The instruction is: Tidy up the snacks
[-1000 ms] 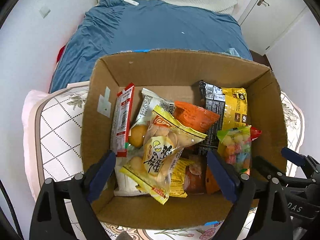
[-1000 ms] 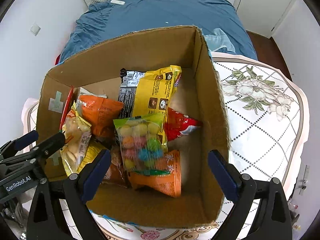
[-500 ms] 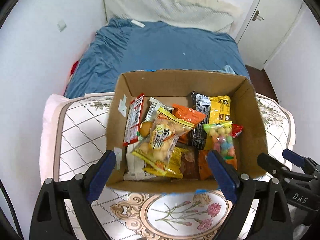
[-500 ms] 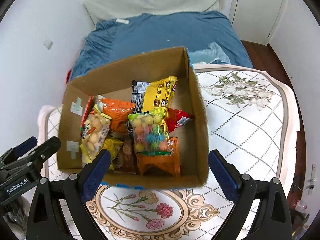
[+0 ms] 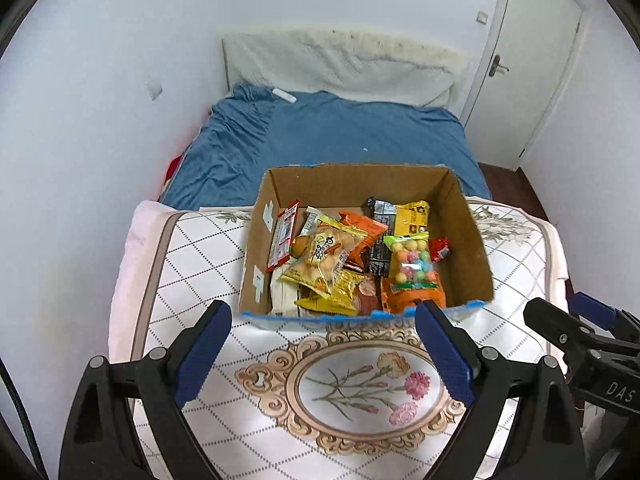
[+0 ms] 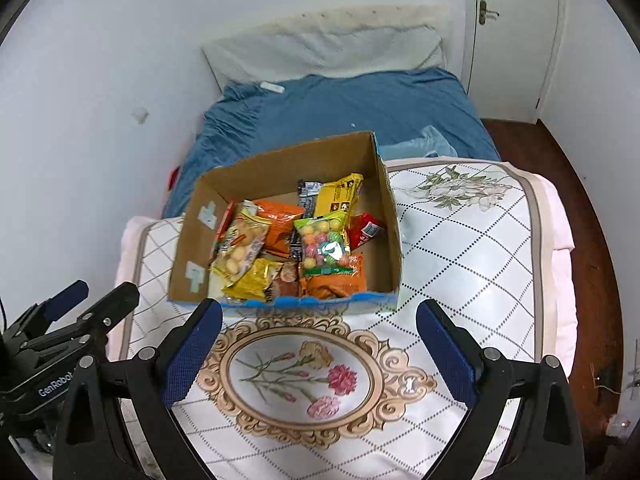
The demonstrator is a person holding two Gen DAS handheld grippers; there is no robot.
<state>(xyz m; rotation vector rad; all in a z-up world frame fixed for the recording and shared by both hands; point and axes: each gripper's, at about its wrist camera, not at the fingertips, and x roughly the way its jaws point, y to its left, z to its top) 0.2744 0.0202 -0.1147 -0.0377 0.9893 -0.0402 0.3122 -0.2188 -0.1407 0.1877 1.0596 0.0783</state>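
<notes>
Ahead of both gaping, empty claws, left and right, a snack-filled cardboard box sits on a floral quilt, blue bed beyond.

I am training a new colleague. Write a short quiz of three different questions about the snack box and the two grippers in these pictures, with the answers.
1. True or false: the left gripper holds a snack.
2. Where does the cardboard box stand: A) on the blue bed sheet, B) on the floral quilt, C) on the floor?
3. Which bag lies on the orange packet at the box's near edge?

Key
1. False; its jaws are open and empty, like those of the right gripper.
2. B.
3. The bag of colourful candy balls.
</notes>
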